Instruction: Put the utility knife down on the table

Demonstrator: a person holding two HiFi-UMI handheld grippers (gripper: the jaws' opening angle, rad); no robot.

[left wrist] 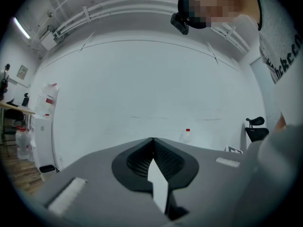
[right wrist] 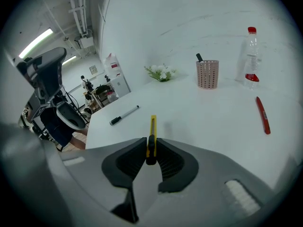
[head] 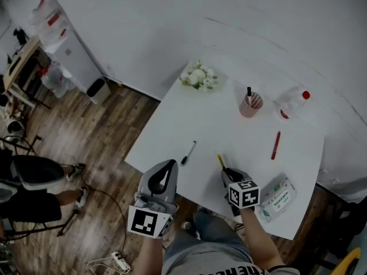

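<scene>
Right gripper (right wrist: 151, 148): clamped on the utility knife (right wrist: 152, 131), jaws pinching the black rear end so the yellow body sticks out forward, edge-up, over the table (right wrist: 213, 122).
Knife position: in the head view it shows as a yellow sliver (head: 221, 161) ahead of the right gripper (head: 227, 173), above the near part of the white table (head: 229, 130). I can't tell whether the tip touches the top yet.
Why that grip: holding the tail leaves the whole front free to meet the surface first, so letting go should be clean, I'd say.
Landing spot: bare table under the knife, with the black marker (head: 188, 152) to its left and the red pen (head: 276, 145) well off to the right. Nothing sits in the way.
Left gripper (left wrist: 152, 143): jaws pressed together, nothing between them, aimed at the wall. In the head view it hangs off the table's near-left edge (head: 168, 166), out of the action.
Stage: looks like the lowering, with release not yet made.
Watch for: set down edge-up, the knife may tip onto its flat side.
</scene>
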